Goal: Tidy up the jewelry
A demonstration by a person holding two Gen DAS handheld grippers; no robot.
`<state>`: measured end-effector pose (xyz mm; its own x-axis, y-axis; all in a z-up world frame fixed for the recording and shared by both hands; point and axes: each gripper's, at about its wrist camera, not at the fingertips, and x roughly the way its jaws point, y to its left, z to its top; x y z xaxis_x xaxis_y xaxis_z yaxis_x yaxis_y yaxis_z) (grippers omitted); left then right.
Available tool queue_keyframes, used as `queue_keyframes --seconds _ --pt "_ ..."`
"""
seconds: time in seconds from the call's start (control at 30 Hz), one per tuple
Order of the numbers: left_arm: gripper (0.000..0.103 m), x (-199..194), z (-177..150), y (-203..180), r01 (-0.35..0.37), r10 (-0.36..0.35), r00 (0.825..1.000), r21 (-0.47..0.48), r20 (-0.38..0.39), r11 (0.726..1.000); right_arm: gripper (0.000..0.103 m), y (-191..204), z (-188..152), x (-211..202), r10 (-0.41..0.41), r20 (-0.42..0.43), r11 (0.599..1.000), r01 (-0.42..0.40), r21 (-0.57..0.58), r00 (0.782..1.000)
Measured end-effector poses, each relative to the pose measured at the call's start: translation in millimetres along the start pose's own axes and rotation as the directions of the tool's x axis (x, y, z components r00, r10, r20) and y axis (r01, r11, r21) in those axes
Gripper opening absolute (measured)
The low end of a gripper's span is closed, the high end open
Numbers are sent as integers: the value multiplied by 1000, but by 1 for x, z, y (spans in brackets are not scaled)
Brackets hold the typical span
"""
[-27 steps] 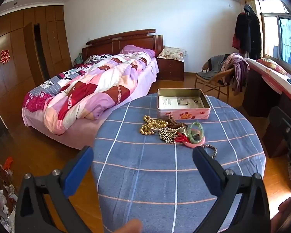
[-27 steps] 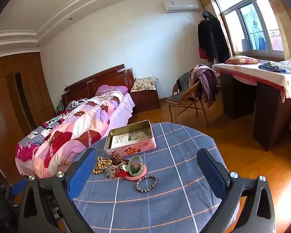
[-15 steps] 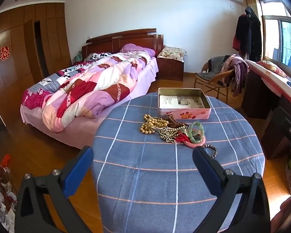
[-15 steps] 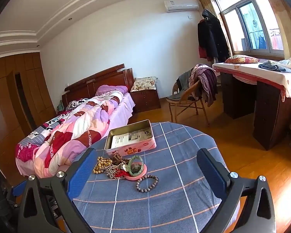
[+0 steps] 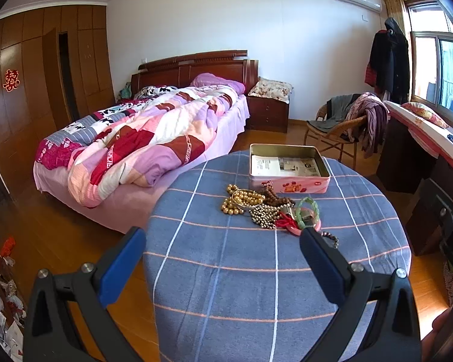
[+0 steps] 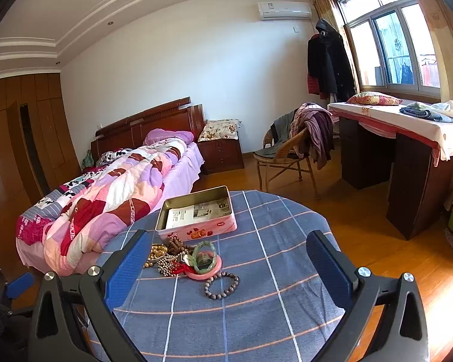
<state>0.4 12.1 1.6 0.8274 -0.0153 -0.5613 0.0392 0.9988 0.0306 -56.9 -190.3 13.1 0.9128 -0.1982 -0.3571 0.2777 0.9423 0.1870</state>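
- Left wrist view: the left gripper [image 5: 219, 255] hangs over the near part of the round table [image 5: 256, 286], jaws spread wide and empty. The jewelry pile [image 5: 262, 208] lies ahead and to the right of the jaws, well apart from them. The open tin [image 5: 288, 167] sits just beyond the pile, long side running across the view. Compared with a moment ago, the bed appears lower and nearer centre; the pile has not moved.
- Right wrist view: the right gripper [image 6: 228, 259] also has wide, empty jaws. The pile [image 6: 184, 258] lies ahead, toward the left jaw, and the bead bracelet [image 6: 222, 285] lies nearest, between the jaws' lines. This hand looks nearer. The view is unchanged.
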Motion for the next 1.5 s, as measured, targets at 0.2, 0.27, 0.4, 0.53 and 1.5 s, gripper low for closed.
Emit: queue_keyframes --seconds 0.2,0.27,0.4,0.53,1.5 --pt "103 -1 0 -2 -2 2 1000 2 0 1000 102 3 -2 2 -8 -1 1000 8 -10 1000" --pt "103 -1 0 -2 -4 4 1000 4 2 1000 102 2 -1 2 -6 -3 1000 6 -5 1000" --pt "103 -1 0 -1 -5 5 1000 -2 2 1000 102 2 -1 4 -6 -5 1000 6 -6 1000" --pt "103 0 0 -1 -8 8 1000 1 0 1000 102 1 -1 4 -8 -4 1000 8 -9 1000" --pt "103 13 -7 -7 1 0 1000 24 -25 1000 102 -1 -5 15 -17 -28 1000 16 -14 999"
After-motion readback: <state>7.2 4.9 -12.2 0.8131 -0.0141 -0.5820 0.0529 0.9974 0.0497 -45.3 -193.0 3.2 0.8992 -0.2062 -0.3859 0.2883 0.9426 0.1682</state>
